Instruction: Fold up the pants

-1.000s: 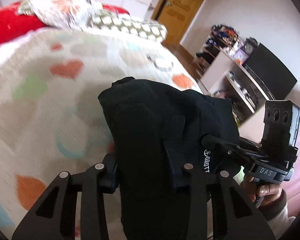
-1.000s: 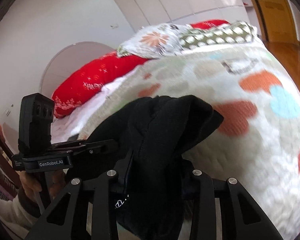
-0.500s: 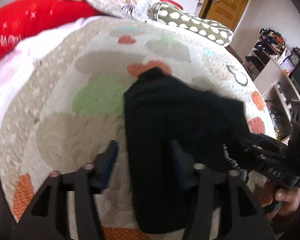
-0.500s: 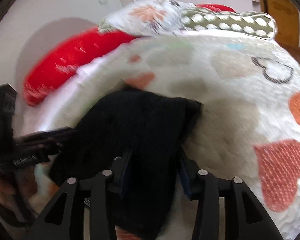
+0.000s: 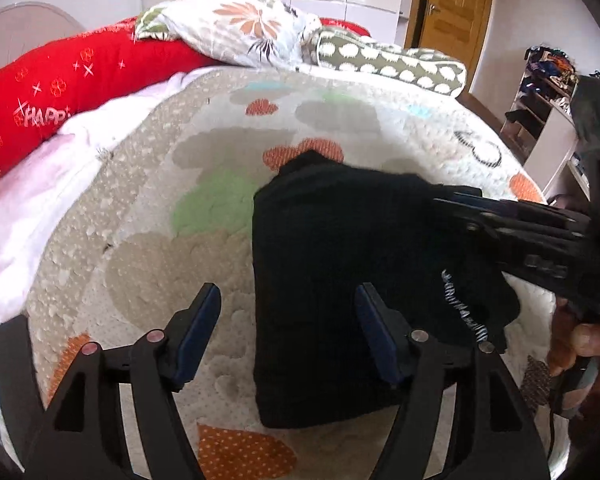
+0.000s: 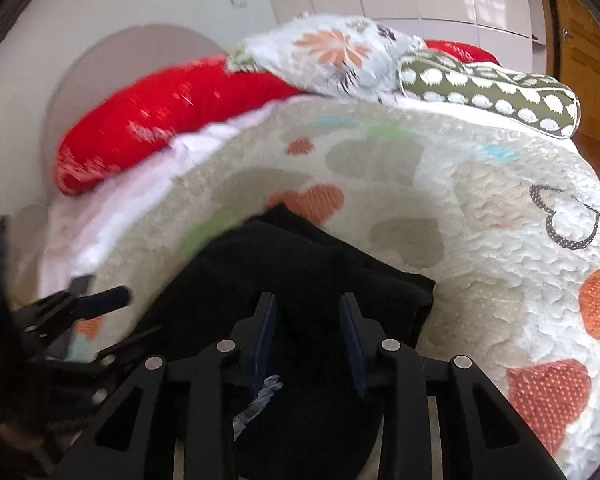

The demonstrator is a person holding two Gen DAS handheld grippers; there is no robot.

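The black pants (image 5: 340, 264) lie folded into a compact rectangle on the heart-patterned bedspread (image 5: 204, 264). My left gripper (image 5: 288, 312) is open wide, its fingers astride the left edge of the pants and holding nothing. In the right wrist view the pants (image 6: 300, 264) lie under my right gripper (image 6: 306, 320), whose fingers are parted with black cloth between them, not squeezing it. The right gripper also shows at the right in the left wrist view (image 5: 512, 232), and the left gripper at the left in the right wrist view (image 6: 88, 300).
A red bolster (image 5: 60, 88), a floral pillow (image 5: 240, 28) and a green dotted pillow (image 5: 388, 64) lie at the head of the bed. A wooden door (image 5: 456, 16) and shelves with clutter (image 5: 540, 100) stand to the right.
Both grippers carried the bunched pants down onto the bedspread and opened. The pants went from hanging in the jaws to lying flat. The left gripper drew back and opened wide.
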